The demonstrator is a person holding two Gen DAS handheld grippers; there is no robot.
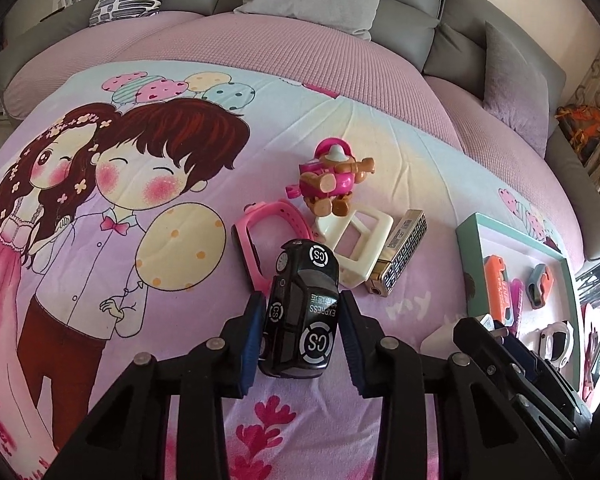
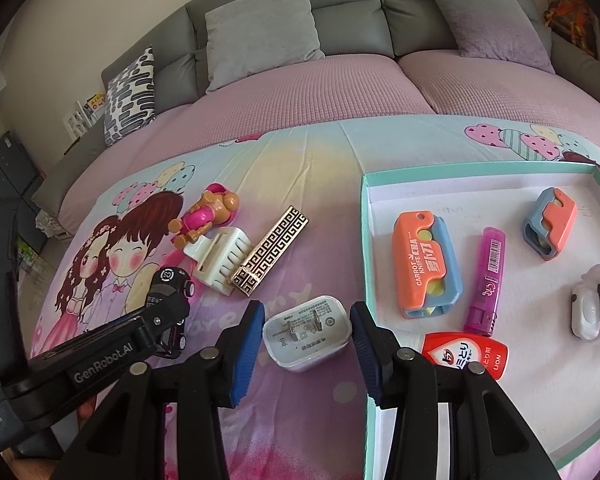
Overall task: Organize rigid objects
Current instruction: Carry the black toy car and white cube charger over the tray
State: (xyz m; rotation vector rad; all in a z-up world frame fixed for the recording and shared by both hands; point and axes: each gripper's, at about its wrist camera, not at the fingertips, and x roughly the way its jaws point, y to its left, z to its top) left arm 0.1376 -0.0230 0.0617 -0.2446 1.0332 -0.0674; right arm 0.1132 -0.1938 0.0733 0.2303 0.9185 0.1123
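Observation:
A black toy car (image 1: pixel 304 340) with white "CS" marks sits between the blue pads of my left gripper (image 1: pixel 300 300), which is shut on its sides; its nose points away over the cartoon bedsheet. The same car (image 2: pixel 172 280) shows at the left of the right wrist view, partly hidden by that gripper's black arm. My right gripper (image 2: pixel 307 310) is shut on a white charger plug (image 2: pixel 306 332), prongs facing up, just left of the teal-rimmed tray (image 2: pixel 365 240). The charger's corner (image 1: pixel 440 338) also shows in the left wrist view.
Beyond the car lie a pink watch strap (image 1: pixel 260 236), a pink and brown toy figure (image 1: pixel 332 180), a cream hair clip (image 1: pixel 364 244) and a gold patterned bar (image 1: pixel 404 256). The tray holds an orange carrot knife (image 2: pixel 424 264), a purple tube (image 2: pixel 486 280), a red bottle (image 2: pixel 464 356) and more. Grey cushions stand behind.

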